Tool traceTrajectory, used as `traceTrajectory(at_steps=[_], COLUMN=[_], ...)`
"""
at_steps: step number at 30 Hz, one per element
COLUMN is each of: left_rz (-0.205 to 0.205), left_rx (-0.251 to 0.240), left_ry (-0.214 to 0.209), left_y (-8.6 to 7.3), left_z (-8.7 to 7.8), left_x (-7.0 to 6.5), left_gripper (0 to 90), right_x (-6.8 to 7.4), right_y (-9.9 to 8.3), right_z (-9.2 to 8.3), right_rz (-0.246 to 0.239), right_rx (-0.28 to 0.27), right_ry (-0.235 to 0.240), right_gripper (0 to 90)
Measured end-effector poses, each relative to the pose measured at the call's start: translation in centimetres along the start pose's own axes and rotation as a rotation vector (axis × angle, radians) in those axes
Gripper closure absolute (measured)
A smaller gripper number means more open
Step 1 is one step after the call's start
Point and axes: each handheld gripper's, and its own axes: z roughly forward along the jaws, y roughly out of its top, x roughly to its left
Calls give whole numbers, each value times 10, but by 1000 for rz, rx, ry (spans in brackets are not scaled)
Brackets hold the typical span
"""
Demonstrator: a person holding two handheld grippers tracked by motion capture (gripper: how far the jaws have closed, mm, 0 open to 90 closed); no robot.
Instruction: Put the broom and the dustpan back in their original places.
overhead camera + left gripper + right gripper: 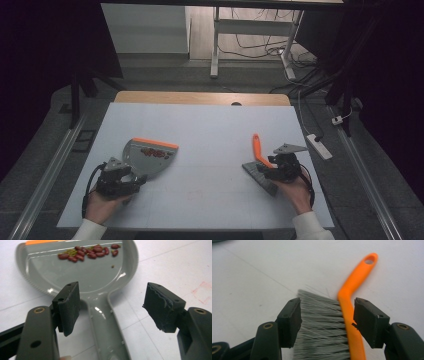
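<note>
Grey plastic makes the dustpan (145,156), which lies on the white tabletop (210,130) in the high view, with the left gripper (131,181) at its handle end. Well to the right of the dustpan lies the brush (260,162) with its orange handle, and the right gripper (272,169) is upon it.

In the left gripper view, red beans (85,252) rest near the orange lip inside the dustpan (82,272). The jaws stand apart on both sides of the dustpan handle (105,325) and do not press it.

In the right gripper view, the jaws stand around the bristles (322,322) and the orange handle (352,297); the right pad is just beside the handle, and I cannot tell whether it grips.

I judge that the sweeping is done, because the beans are collected in the dustpan. Emptying the dustpan seems to remain.
</note>
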Motion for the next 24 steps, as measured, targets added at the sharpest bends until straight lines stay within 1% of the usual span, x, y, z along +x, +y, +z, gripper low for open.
traceTrajectory(at_steps=[6,9,13,18,22,24], left_rz=[68,95,110,122,122,112], left_rx=[11,23,33,46,45,41], left_ry=[-57,-91,-115,-128,-139,-151], left_y=[6,8,11,10,8,6], left_z=[9,14,20,23,20,19], left_x=[-3,-3,-3,-3,-5,-5], left_gripper=[315,315,313,313,312,312], right_x=[11,15,18,22,24,25], right_y=[0,-2,-5,-13,-16,-16], right_z=[-1,-2,-1,-1,-3,-5], right_rz=[-71,-92,-102,-105,-131,-139], right_rx=[-20,-34,-38,-42,-61,-73], right_ry=[70,96,116,135,147,155], right_gripper=[394,394,397,398,395,395])
